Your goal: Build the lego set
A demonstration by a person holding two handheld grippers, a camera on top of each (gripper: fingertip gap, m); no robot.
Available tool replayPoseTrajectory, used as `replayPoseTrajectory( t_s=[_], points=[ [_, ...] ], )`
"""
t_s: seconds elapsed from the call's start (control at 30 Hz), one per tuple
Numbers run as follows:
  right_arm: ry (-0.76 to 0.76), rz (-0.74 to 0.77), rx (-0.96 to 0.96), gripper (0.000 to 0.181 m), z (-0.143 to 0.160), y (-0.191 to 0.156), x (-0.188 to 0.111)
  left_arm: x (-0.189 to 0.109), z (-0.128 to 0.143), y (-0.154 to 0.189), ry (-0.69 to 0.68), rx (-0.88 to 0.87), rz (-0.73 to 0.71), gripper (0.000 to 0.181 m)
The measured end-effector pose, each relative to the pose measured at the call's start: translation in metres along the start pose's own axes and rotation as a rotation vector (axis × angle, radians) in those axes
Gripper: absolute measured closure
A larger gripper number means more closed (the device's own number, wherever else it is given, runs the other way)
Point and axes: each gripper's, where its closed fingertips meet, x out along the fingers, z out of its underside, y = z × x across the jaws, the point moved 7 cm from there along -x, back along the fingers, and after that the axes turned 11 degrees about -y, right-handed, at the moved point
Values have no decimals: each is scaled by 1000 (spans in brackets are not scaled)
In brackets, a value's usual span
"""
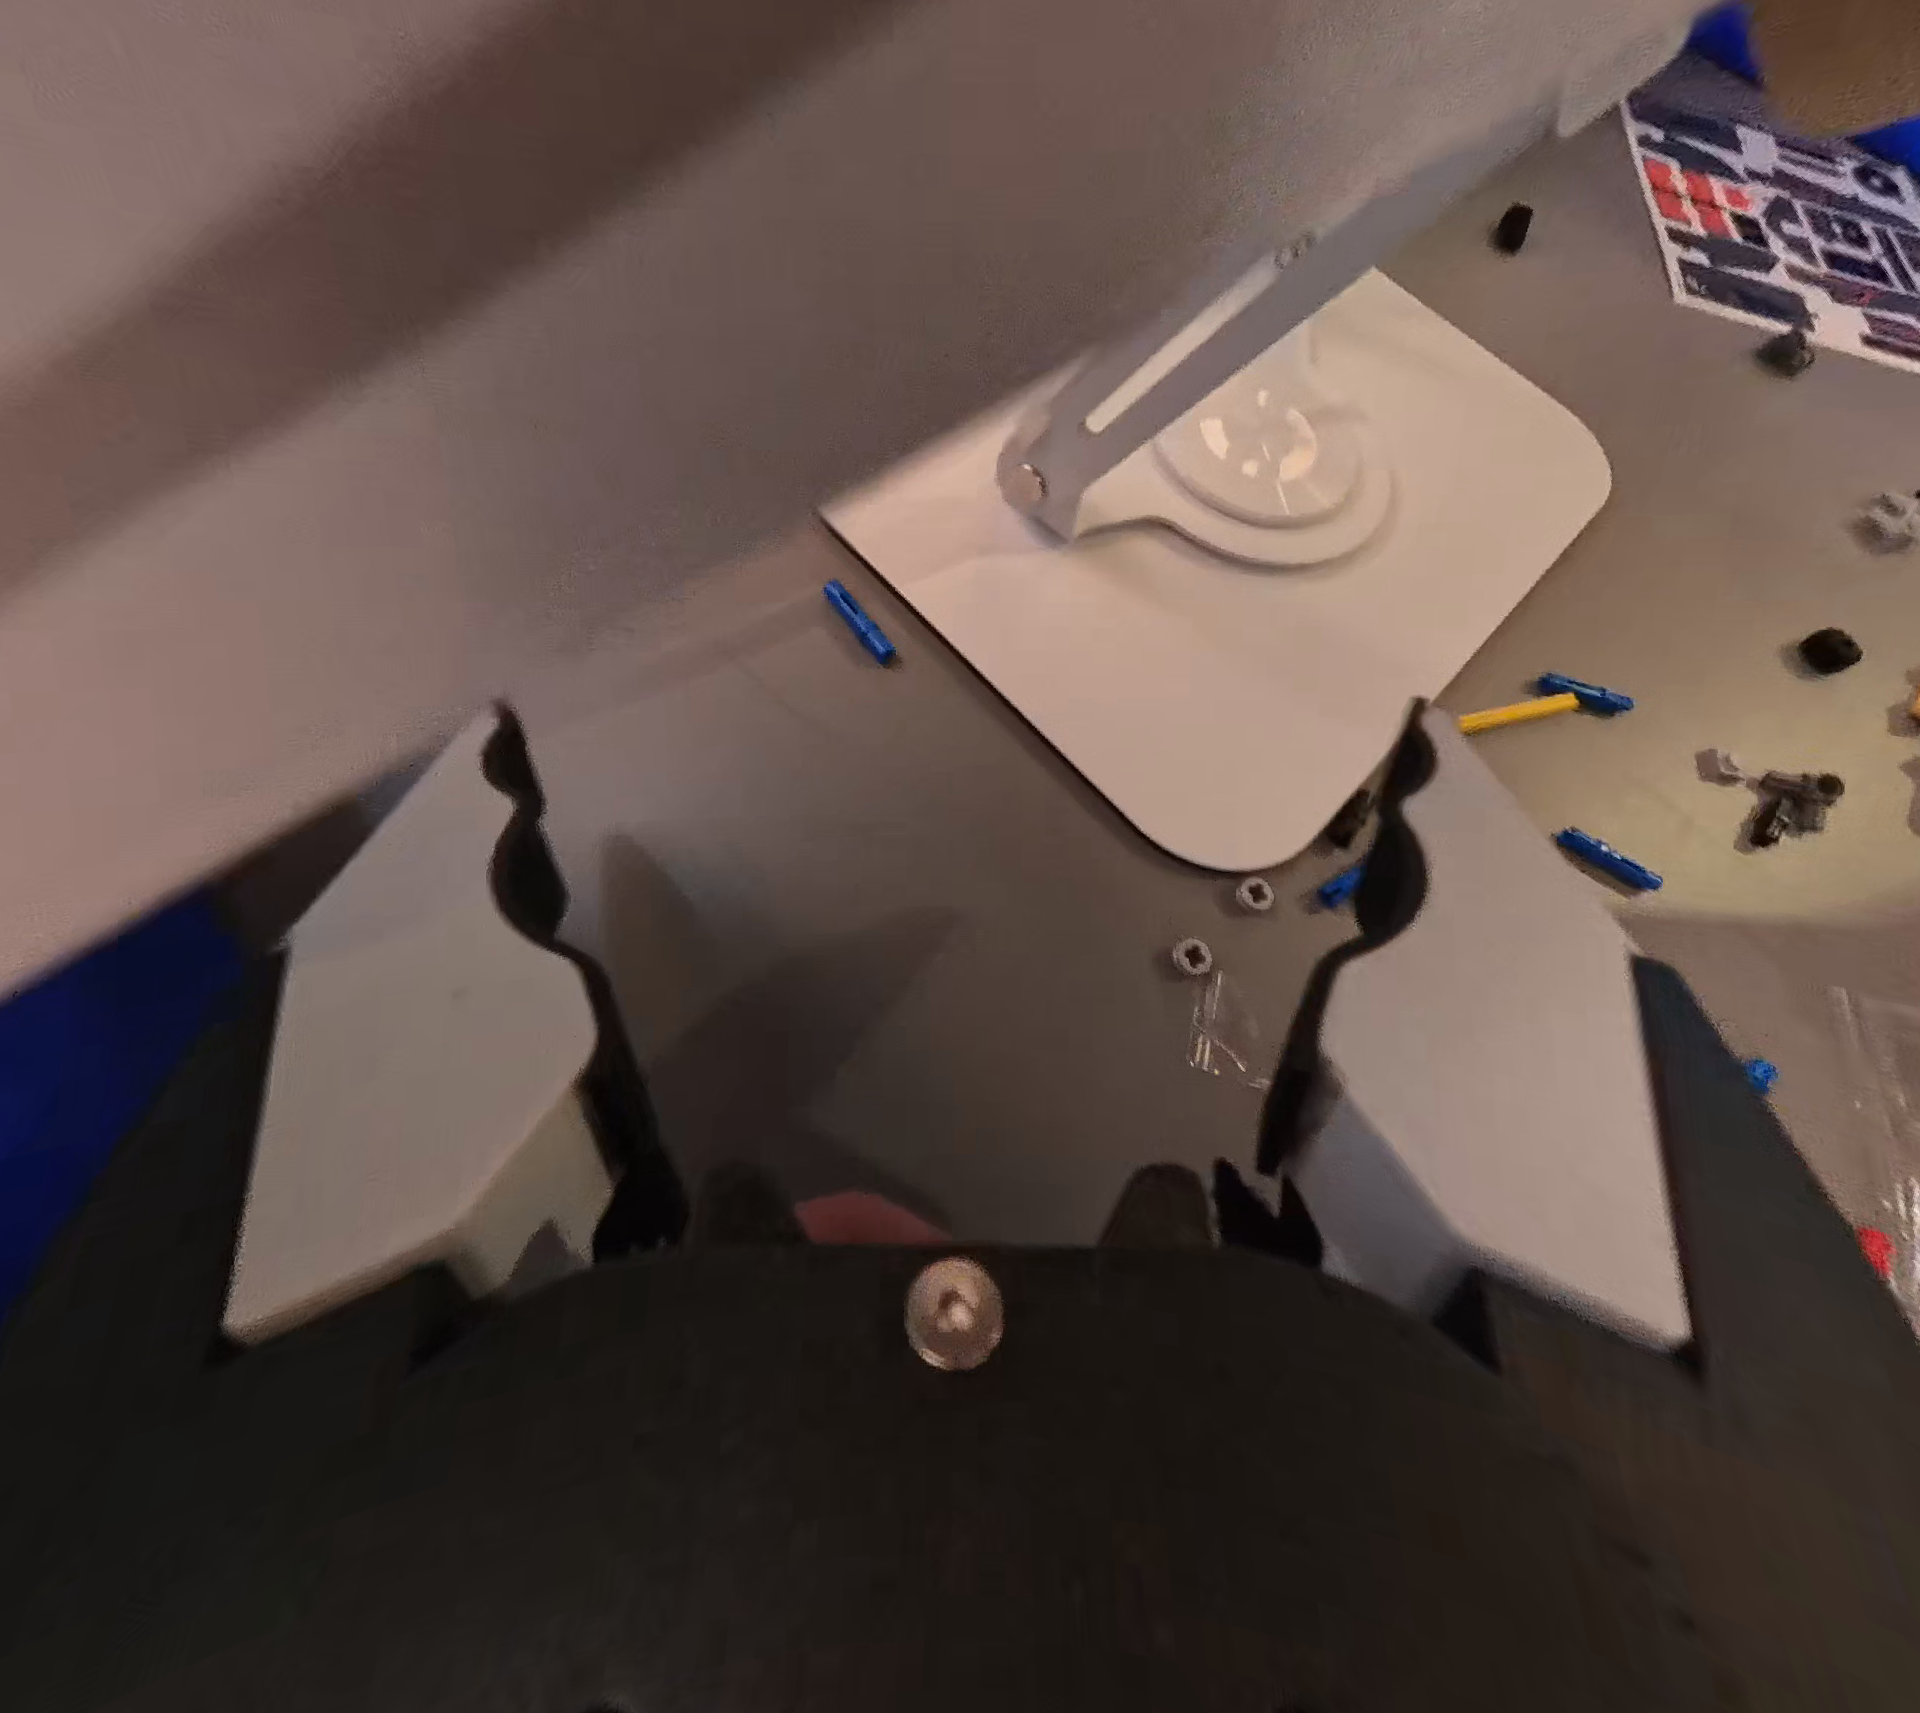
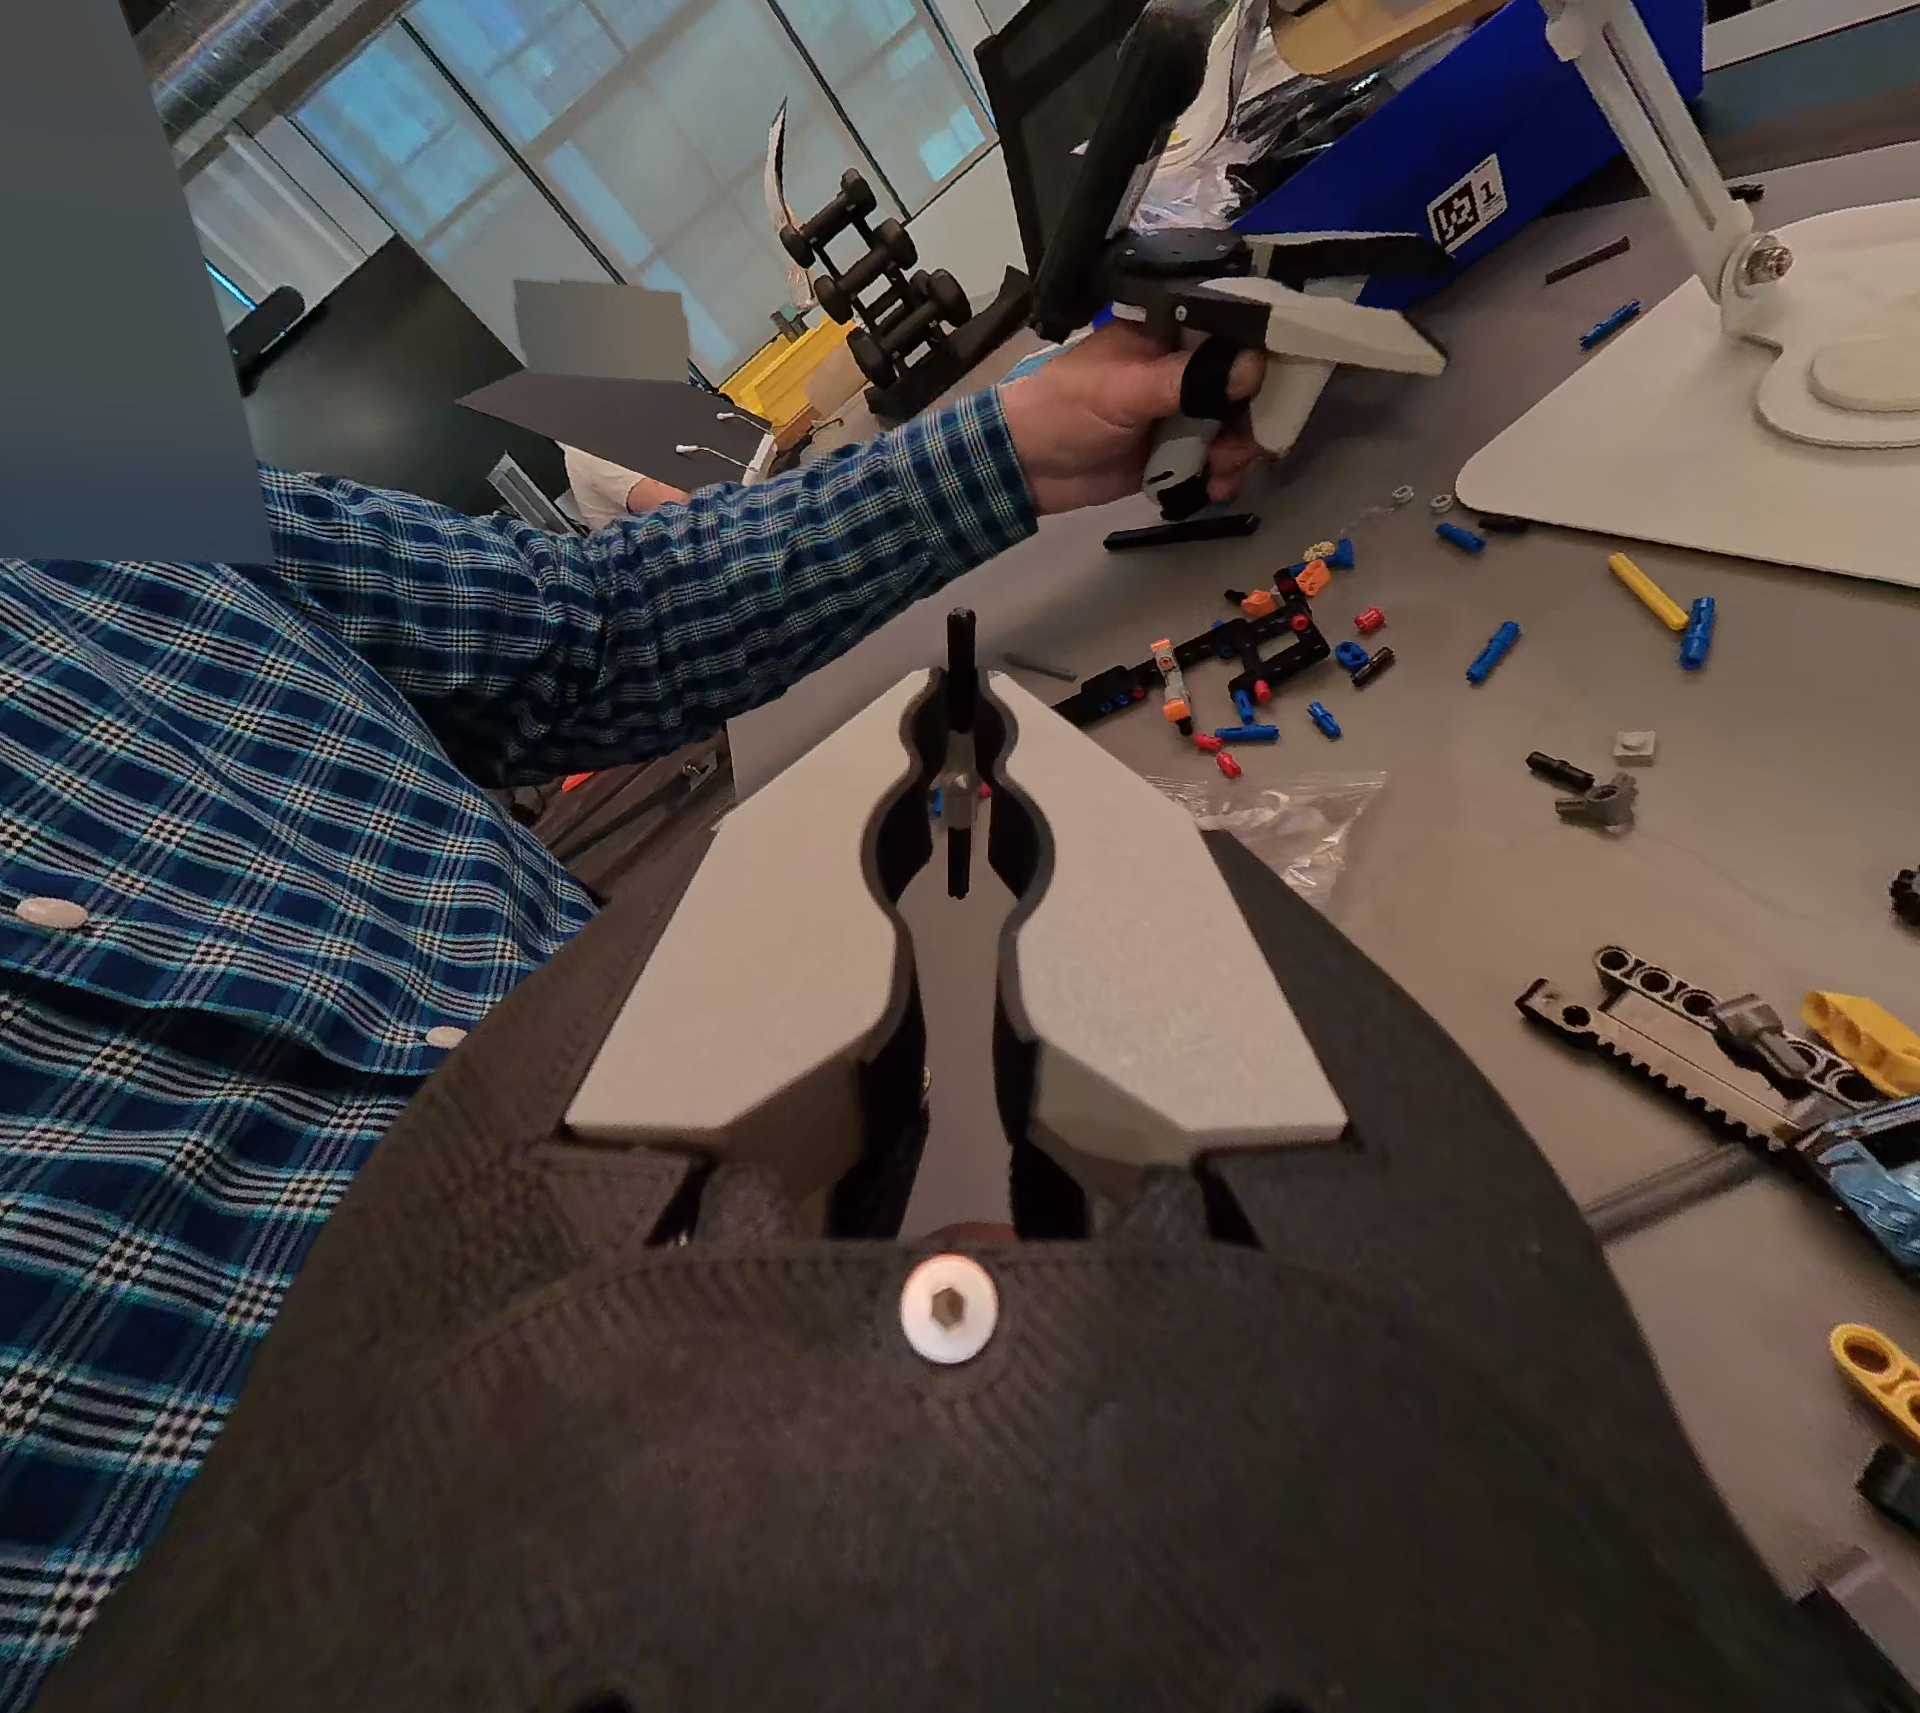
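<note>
My right gripper [image 2: 961, 684] is shut on a thin black axle [image 2: 959, 655] with a small grey connector [image 2: 958, 796] on it. It holds the axle upright above the table edge, close to the person's plaid shirt. My left gripper [image 1: 958, 718] is open and empty above the grey table. It also shows in the right wrist view [image 2: 1351, 302], held in a hand far back. A partly built black frame [image 2: 1273, 650] with blue, red and orange pins lies mid-table. A blue pin [image 1: 859, 621] and two grey bushes [image 1: 1192, 955] lie below the left gripper.
A white stand base [image 1: 1299, 624] with a slanted arm [image 2: 1652, 115] sits behind the parts. A sticker sheet [image 1: 1787, 229], a yellow axle [image 2: 1647, 591], loose blue pins [image 2: 1492, 651], a toothed rack assembly [image 2: 1704, 1040], a clear bag [image 2: 1283, 816] and a blue bin [image 2: 1455, 157] are around. Measured from the fingertips, the blue pin [image 1: 859, 621] is 6 cm or so from the left gripper and 35 cm from the right. It turns up in the right wrist view [image 2: 1605, 322] as well.
</note>
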Motion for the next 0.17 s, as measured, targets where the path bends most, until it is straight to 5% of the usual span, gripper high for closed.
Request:
replayPoseTrajectory(
  t_s=[0.17],
  points=[
    [4, -8, 3, 180, 0, 0, -1, 0, -2, -17, 14, -61, -132, 85]
  ],
)
